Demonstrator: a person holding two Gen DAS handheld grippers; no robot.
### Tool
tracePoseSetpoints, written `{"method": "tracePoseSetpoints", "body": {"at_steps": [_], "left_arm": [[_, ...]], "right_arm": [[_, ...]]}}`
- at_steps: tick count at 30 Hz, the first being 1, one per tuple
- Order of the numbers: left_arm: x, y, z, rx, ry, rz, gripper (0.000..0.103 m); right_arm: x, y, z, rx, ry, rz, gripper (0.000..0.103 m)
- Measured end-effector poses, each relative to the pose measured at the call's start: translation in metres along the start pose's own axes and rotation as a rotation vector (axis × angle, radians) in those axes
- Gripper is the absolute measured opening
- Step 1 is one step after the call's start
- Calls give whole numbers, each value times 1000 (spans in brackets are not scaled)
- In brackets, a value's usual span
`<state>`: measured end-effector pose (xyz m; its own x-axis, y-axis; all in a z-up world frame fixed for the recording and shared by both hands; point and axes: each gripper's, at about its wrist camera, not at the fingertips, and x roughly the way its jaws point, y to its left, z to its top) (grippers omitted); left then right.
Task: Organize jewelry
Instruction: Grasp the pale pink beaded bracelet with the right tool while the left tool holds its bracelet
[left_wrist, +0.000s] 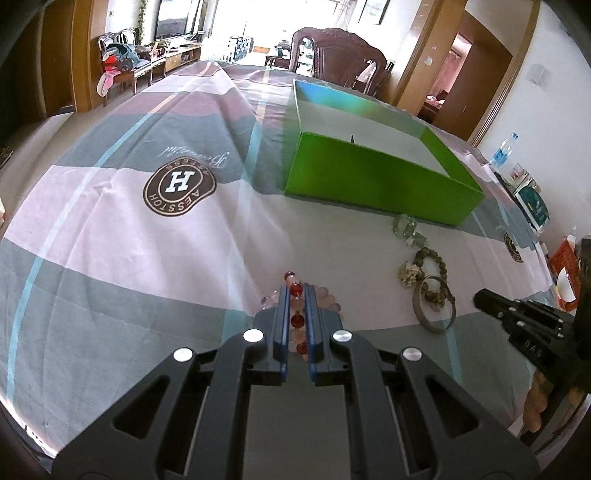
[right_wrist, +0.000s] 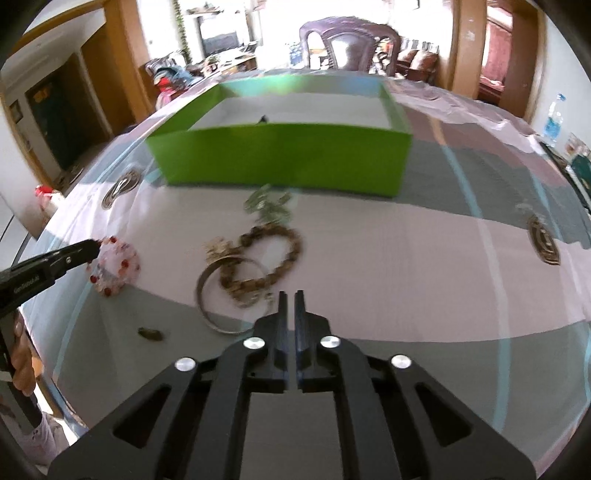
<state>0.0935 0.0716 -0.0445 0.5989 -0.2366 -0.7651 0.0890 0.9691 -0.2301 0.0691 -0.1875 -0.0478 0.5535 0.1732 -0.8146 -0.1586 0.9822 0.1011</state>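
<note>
The right wrist view is smeared: the brown bead bracelet (right_wrist: 271, 254), the metal bangle (right_wrist: 229, 295) and the pale green cluster (right_wrist: 267, 206) by the green box (right_wrist: 280, 158) lose their outlines, so single beads cannot be counted. A small dark thing (right_wrist: 150, 334) on the cloth is too small to name. In the left wrist view the left tongs (left_wrist: 296, 291) cover part of the pink and red bead bracelet (left_wrist: 295, 290). The right tongs (left_wrist: 480, 301) are cut off by the right edge; their gap is not visible there. The box floor is mostly hidden behind its near wall.
</note>
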Motion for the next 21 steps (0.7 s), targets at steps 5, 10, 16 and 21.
{"method": "tracePoseSetpoints", "body": {"at_steps": [5, 10, 16, 21], "left_arm": [[-11, 4, -2, -8, -8, -42, 8], [-15, 6, 0, -3, -13, -11, 8], [-2, 26, -7, -64, 38, 7, 8], [3, 39, -11, -94, 50, 8, 8]], "right_arm": [[11, 23, 2, -39, 25, 42, 13], [13, 55, 17, -103, 20, 123, 23], [34, 111, 30, -205, 40, 218, 37], [54, 139, 31, -255, 80, 244, 37]]}}
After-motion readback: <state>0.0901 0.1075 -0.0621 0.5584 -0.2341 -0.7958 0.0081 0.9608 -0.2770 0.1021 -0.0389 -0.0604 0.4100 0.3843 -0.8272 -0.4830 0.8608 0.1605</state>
